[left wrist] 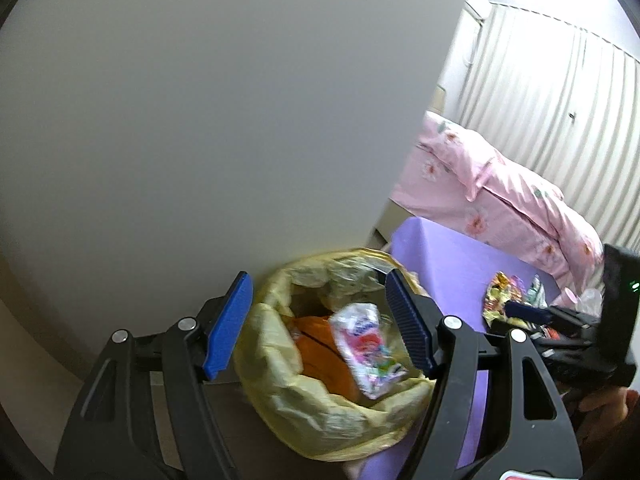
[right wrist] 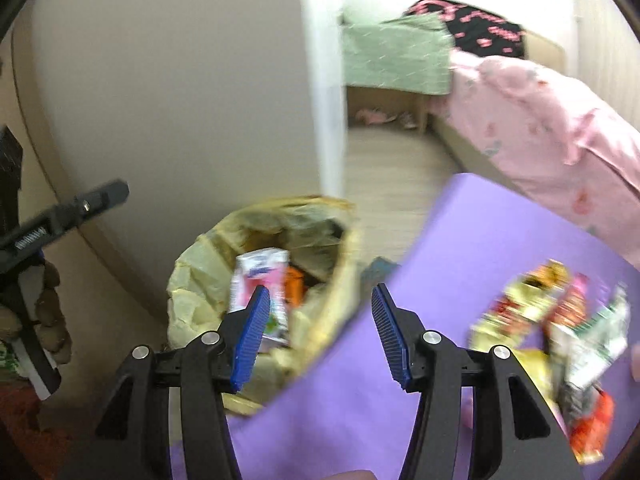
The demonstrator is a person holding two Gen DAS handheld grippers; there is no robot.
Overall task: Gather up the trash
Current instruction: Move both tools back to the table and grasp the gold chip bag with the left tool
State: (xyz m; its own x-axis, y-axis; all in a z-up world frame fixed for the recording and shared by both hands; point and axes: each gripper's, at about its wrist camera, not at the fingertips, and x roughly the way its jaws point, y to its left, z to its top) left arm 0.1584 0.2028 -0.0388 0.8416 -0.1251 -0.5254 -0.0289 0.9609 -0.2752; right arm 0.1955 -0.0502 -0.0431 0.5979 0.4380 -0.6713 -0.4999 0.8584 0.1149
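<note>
Both the left gripper (left wrist: 320,320) and right gripper (right wrist: 316,336) are released, with nothing between their jaws. A pink wrapper (left wrist: 366,350) lies inside the yellow-lined bin (left wrist: 280,384); more wrappers (right wrist: 560,320) sit piled on the purple table (right wrist: 460,232)

The left claw (left wrist: 320,320) gapes empty above a yellow-lined bin (left wrist: 280,368) holding a pink wrapper (left wrist: 366,350).

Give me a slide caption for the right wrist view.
Open right tongs above a yellow-lined bin holding a pink carton; wrappers wait on the purple table.
</note>
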